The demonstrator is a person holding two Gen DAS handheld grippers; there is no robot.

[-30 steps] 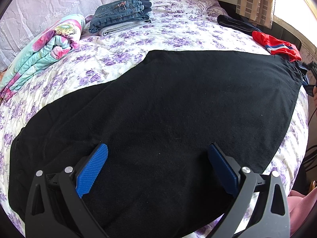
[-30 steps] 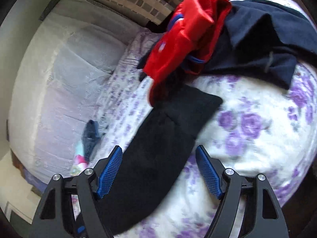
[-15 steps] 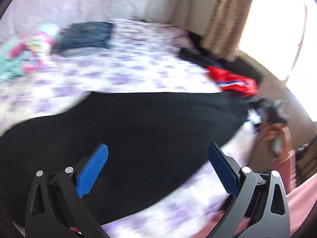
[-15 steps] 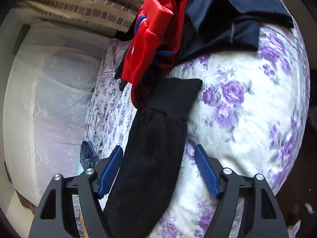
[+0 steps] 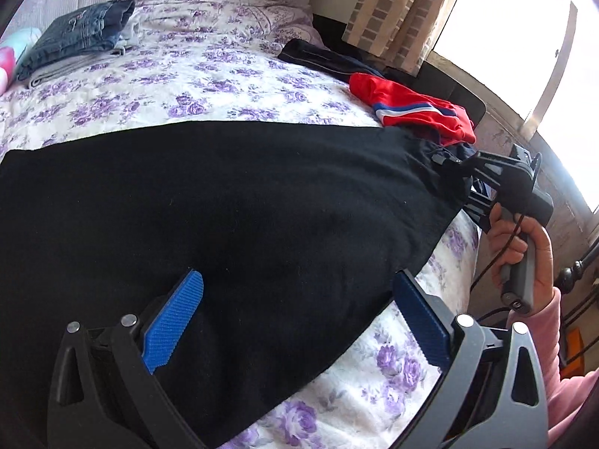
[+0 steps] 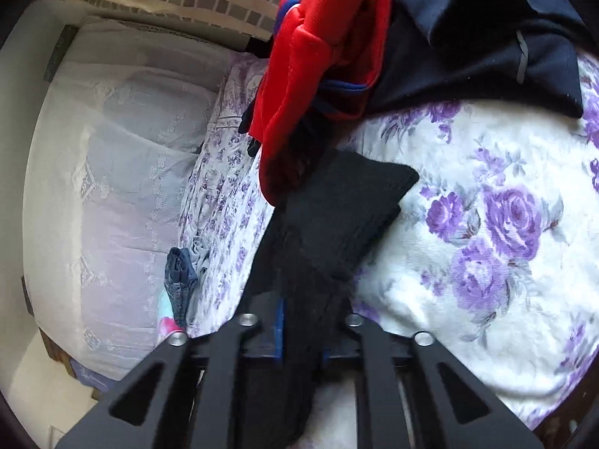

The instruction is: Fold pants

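Note:
Black pants lie spread flat across the flowered bed. My left gripper hovers open over their near edge, its blue pads wide apart with cloth below and between them. My right gripper, held by a hand in a pink sleeve, is at the pants' far right corner. In the right wrist view its jaws are closing, and the right gripper pinches a bunched fold of the black pants between its pads.
A red garment with blue and white stripes and a dark navy one lie just beyond the gripped corner. Folded jeans sit at the back left by the pillows. The bed's edge runs along the right, with a curtain behind.
The left gripper swung right along the pants' near edge, still open. The right gripper's wide-open jaws came together on the black cloth at the corner.

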